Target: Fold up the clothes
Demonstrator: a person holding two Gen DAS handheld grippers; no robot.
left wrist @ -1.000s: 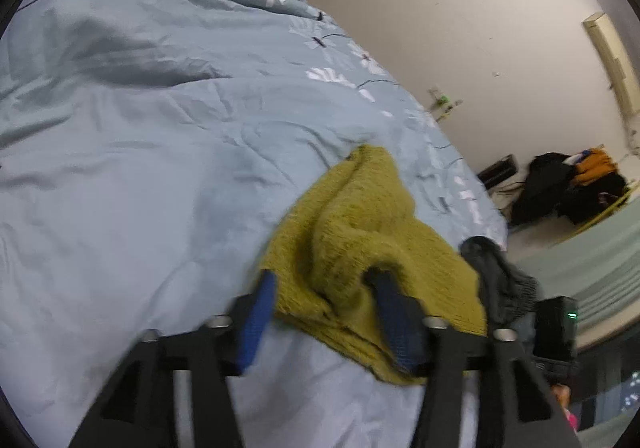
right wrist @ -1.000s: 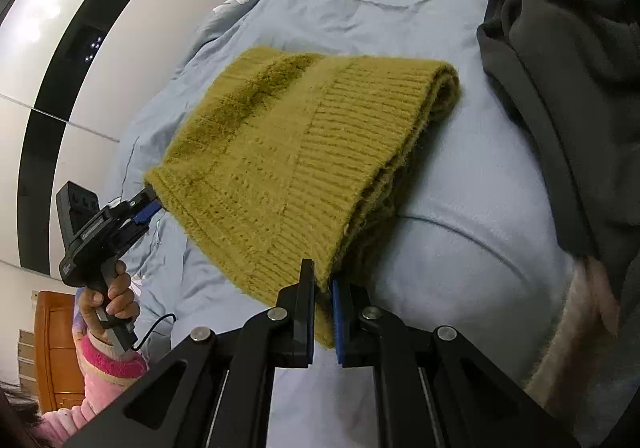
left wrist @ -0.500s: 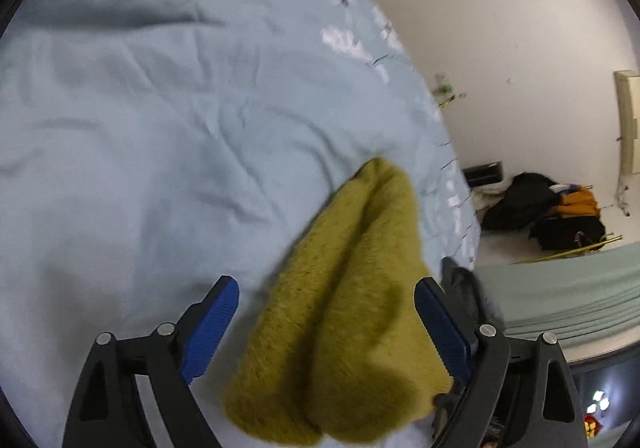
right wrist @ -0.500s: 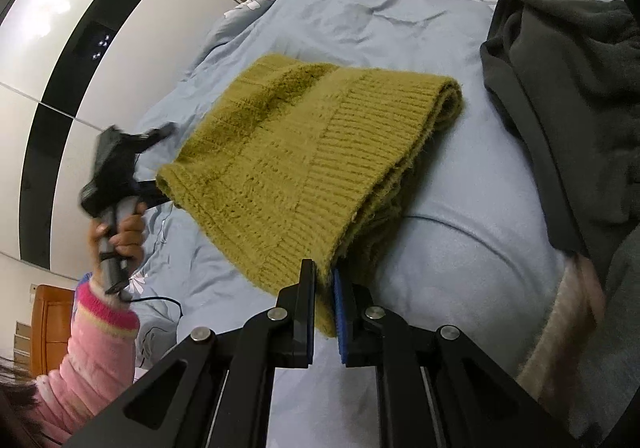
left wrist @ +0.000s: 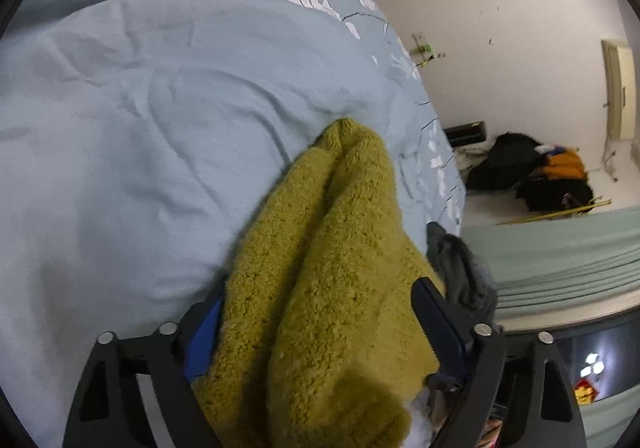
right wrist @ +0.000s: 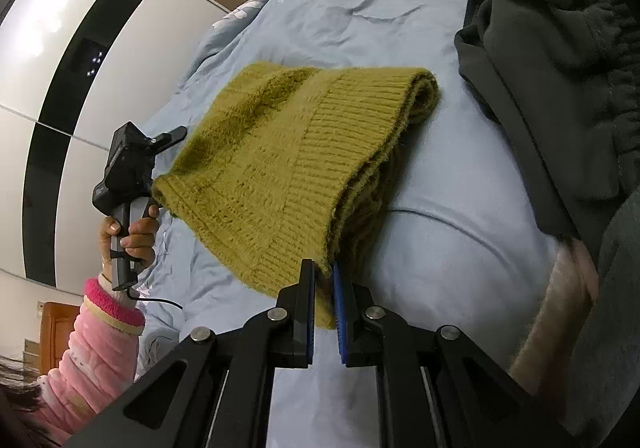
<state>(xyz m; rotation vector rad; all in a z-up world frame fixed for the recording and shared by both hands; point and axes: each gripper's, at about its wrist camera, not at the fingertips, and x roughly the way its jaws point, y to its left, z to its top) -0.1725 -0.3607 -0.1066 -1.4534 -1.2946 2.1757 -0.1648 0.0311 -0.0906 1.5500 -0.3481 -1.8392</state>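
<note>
A folded mustard-yellow knit garment [right wrist: 304,152] lies on the pale blue duvet [right wrist: 440,256], its near edges lifted. My right gripper [right wrist: 324,280] is shut on its ribbed near corner. My left gripper [left wrist: 320,312] is open, its blue-padded fingers [left wrist: 436,312] on either side of the garment's [left wrist: 332,288] other corner, with the fabric lying between them. In the right wrist view the left gripper [right wrist: 160,152] sits at the garment's left corner, held by a hand in a pink sleeve.
A dark grey-green garment [right wrist: 552,60] lies crumpled to the right on the duvet [left wrist: 140,128]. Past the bed edge are a floor with dark bags [left wrist: 532,172] and a white wall. A black-and-white wardrobe [right wrist: 80,60] stands left.
My left gripper has let go of the garment corner, opened wide and moved in over the corner again. The right gripper has stayed shut on its corner.
</note>
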